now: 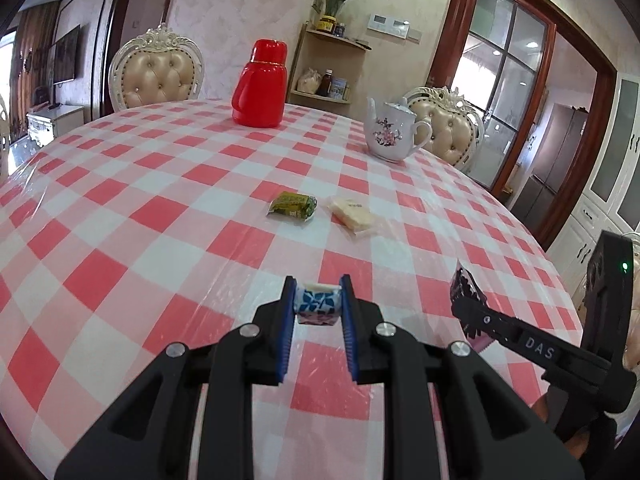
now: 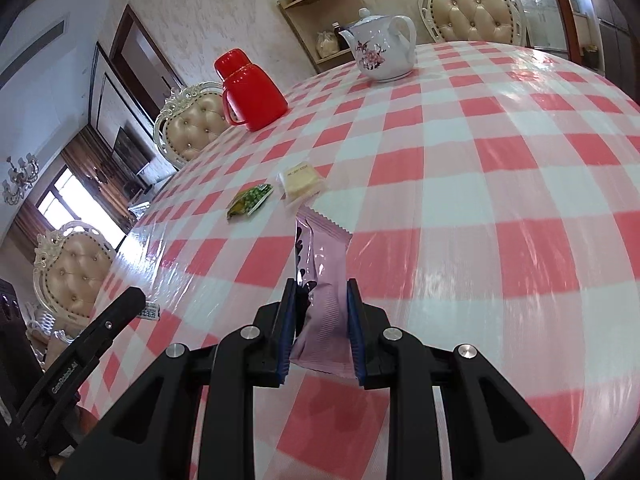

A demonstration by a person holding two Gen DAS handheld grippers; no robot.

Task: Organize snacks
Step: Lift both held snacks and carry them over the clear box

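Note:
My left gripper point(image 1: 318, 294) is shut on a small blue-and-white wrapped snack point(image 1: 317, 305), held above the checked tablecloth. My right gripper point(image 2: 322, 294) is shut on a pink snack packet point(image 2: 322, 280) that stands upright between its pads; in the left wrist view the same packet point(image 1: 466, 286) shows at the right with the right gripper's fingers point(image 1: 472, 312) around it. Farther out on the table lie a green snack packet point(image 1: 293, 206) point(image 2: 250, 200) and a clear-wrapped pale biscuit packet point(image 1: 354, 214) point(image 2: 301, 184), side by side and apart from both grippers.
A red thermos jug point(image 1: 260, 86) point(image 2: 250, 92) and a white flowered teapot point(image 1: 394, 130) point(image 2: 380, 50) stand at the far side of the round table point(image 1: 120, 200). Padded chairs point(image 1: 158, 70) ring it. The left gripper's body point(image 2: 80, 360) shows at the right wrist view's lower left.

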